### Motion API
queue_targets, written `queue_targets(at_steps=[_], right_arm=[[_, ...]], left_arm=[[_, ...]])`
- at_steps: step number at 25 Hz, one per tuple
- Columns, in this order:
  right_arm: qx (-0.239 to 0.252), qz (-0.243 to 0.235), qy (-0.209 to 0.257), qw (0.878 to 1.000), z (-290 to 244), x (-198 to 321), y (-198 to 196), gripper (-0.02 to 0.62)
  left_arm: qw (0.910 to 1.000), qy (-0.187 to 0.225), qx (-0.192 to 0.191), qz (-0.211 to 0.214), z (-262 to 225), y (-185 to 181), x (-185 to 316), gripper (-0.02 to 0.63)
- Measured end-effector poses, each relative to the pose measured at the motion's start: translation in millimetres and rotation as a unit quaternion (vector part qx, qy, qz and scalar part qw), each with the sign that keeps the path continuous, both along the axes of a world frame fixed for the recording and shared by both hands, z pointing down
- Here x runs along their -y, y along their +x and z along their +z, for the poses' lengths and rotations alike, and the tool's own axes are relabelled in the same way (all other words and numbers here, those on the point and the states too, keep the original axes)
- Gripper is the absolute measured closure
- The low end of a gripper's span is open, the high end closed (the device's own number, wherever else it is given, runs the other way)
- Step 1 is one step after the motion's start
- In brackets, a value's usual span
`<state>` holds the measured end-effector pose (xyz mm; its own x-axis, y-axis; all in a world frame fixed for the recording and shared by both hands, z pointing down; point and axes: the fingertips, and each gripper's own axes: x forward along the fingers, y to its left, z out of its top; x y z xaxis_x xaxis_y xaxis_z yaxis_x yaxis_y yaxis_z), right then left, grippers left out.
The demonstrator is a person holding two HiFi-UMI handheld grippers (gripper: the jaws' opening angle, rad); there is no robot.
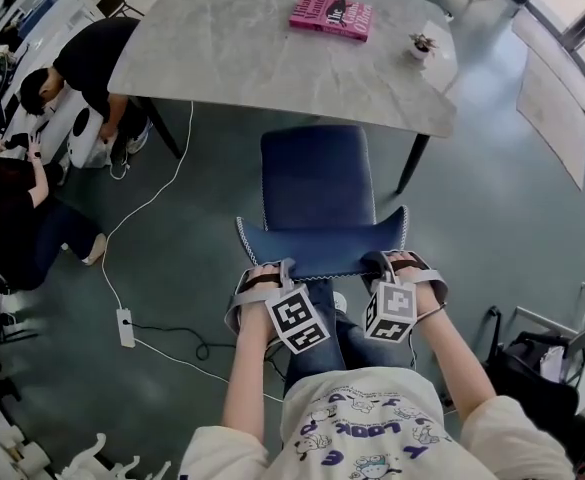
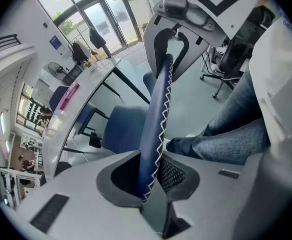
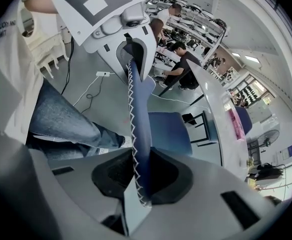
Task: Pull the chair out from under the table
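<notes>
While on chair [image 1: 317,183], claws [image 1: 269,271] [image 1: 397,261] steeply down

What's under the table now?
Two dark table legs and, at most, the front edge of the blue chair seat, which is nearly all out. The tabletop covers everything further beneath.

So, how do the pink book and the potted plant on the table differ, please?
The pink book lies flat and is the larger; the potted plant stands upright and is small. The book is pink; the plant's pot is white. Both rest on the grey table, apart.
</notes>
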<state>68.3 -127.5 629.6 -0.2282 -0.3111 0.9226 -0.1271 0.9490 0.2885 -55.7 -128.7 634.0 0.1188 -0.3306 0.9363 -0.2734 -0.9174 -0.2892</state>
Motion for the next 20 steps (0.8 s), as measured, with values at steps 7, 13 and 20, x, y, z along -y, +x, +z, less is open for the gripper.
queue_targets(at_steps=[7, 13, 20], right_arm=[[0.002, -0.008, -0.005, 1.000, 0.6, -42.9, -0.6, 0.515], [0.005, -0.013, -0.011, 1.000, 2.3, -85.1, -2.1, 0.515], [0.009, -0.012, -0.015, 1.000, 2.9, -109.0, -4.6, 0.515]], left_arm=[[0.9999, -0.001, 0.007, -0.013, -0.2, -0.9, -45.1, 0.515], [0.9998, 0.002, 0.009, -0.018, 1.8, -2.8, -87.2, 0.515], [0.9996, 0.000, 0.012, -0.026, 2.0, -5.5, -110.7, 0.514]])
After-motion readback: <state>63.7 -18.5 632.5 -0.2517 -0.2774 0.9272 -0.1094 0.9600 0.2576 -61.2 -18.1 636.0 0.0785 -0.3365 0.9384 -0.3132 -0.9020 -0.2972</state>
